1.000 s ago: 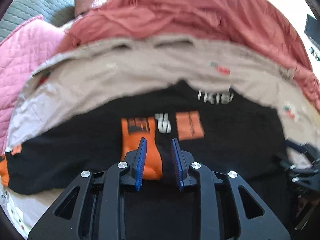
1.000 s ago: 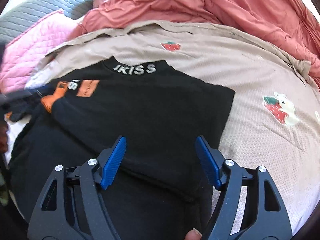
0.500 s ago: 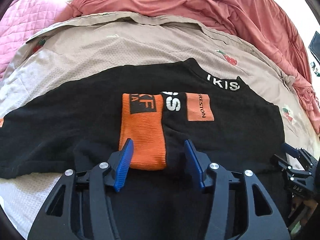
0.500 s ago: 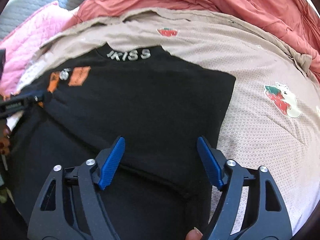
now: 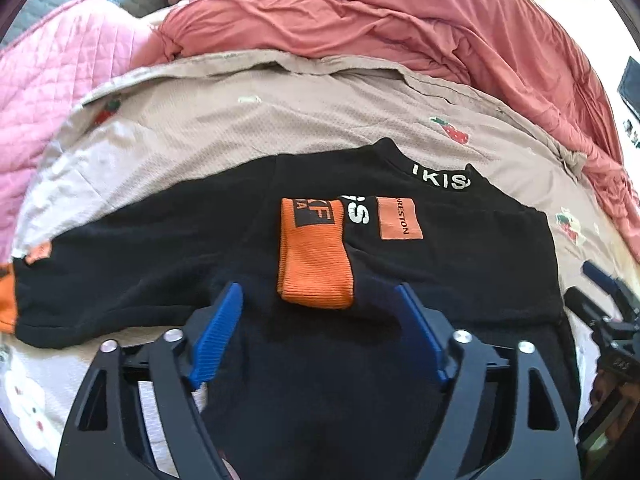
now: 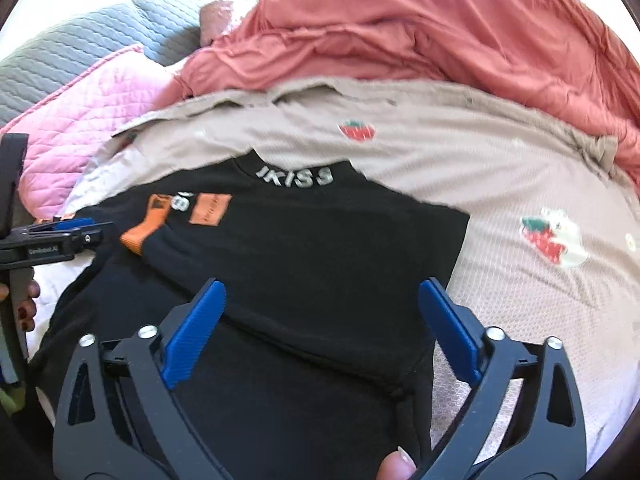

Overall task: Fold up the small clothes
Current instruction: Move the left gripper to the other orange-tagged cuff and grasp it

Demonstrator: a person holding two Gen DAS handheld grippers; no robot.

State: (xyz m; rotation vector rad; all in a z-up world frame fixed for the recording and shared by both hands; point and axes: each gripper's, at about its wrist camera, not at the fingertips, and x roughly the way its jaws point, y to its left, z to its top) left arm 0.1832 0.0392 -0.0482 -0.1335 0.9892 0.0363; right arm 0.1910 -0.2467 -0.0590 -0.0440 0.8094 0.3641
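A black sweatshirt [image 5: 460, 264] with white collar lettering lies flat on the bed; it also shows in the right wrist view [image 6: 320, 248]. One sleeve is folded in, and its orange cuff [image 5: 316, 260] rests on the chest beside an orange patch [image 5: 399, 218]. The other sleeve [image 5: 120, 264] stretches out to the left. My left gripper [image 5: 318, 304] is open and empty, just short of the cuff. My right gripper [image 6: 320, 300] is open and empty over the shirt's right half.
A beige blanket with strawberry prints [image 6: 540, 300] covers the bed under the shirt. A bunched red duvet [image 5: 400, 20] lies behind it. A pink quilt [image 5: 52, 92] and a grey pillow [image 6: 80, 48] sit at the far left.
My left gripper opened from nearly shut to wide, letting go of the sleeve cuff, and drew back a little. My right gripper stayed open and barely moved.
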